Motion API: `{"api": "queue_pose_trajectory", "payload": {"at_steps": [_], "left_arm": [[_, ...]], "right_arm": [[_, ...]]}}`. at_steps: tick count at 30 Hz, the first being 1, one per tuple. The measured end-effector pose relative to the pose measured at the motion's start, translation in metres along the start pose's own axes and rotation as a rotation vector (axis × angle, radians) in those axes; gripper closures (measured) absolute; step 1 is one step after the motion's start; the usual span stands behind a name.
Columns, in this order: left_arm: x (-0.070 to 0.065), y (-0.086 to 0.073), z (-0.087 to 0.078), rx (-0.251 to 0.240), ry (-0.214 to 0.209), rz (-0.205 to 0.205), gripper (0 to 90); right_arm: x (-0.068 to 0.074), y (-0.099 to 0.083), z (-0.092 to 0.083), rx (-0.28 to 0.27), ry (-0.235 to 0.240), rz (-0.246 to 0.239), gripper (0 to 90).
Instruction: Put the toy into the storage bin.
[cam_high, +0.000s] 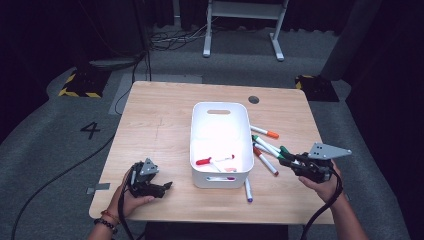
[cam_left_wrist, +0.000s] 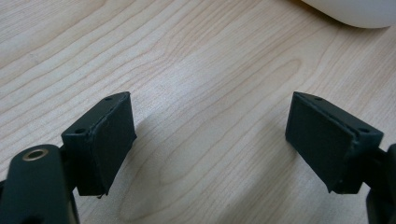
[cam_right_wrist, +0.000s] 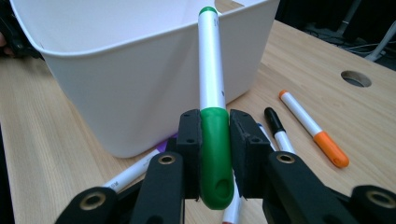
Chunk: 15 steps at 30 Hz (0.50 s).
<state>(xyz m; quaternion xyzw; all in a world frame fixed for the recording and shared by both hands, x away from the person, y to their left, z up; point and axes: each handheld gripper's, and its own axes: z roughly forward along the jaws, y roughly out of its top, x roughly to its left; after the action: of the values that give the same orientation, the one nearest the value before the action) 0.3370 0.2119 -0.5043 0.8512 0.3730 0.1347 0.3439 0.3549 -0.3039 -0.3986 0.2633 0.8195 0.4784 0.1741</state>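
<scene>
Beside the white bin (cam_right_wrist: 140, 84), the right tool (cam_right_wrist: 215, 154) clamps a green marker (cam_right_wrist: 212, 93) by its cap, risking slippage if tilted, while the left tool (cam_left_wrist: 210, 140) rests wide open on the counter (cam_left_wrist: 187, 56).

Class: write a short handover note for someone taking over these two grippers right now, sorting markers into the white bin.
Right gripper: shut on the green marker by its cap, beside the white bin.
Left gripper: open, nothing between its jaws, low over bare table.
Done: red marker lies in the bin.
Left: drop the green one in, then collect the orange marker, purple marker and the others right of the bin.
</scene>
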Motion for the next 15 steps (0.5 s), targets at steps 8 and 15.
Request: {"api": "queue_pose_trajectory", "payload": {"at_steps": [8,15], "left_arm": [[0.000,0.000,0.000,0.000,0.000,0.000,16.0],[0.000,0.000,0.000,0.000,0.000,0.000,16.0]], "right_arm": [[0.004,0.028,0.003,-0.031,0.024,-0.039,74.9],[0.014,0.048,0.011,-0.029,0.052,-0.086,74.9]]}}
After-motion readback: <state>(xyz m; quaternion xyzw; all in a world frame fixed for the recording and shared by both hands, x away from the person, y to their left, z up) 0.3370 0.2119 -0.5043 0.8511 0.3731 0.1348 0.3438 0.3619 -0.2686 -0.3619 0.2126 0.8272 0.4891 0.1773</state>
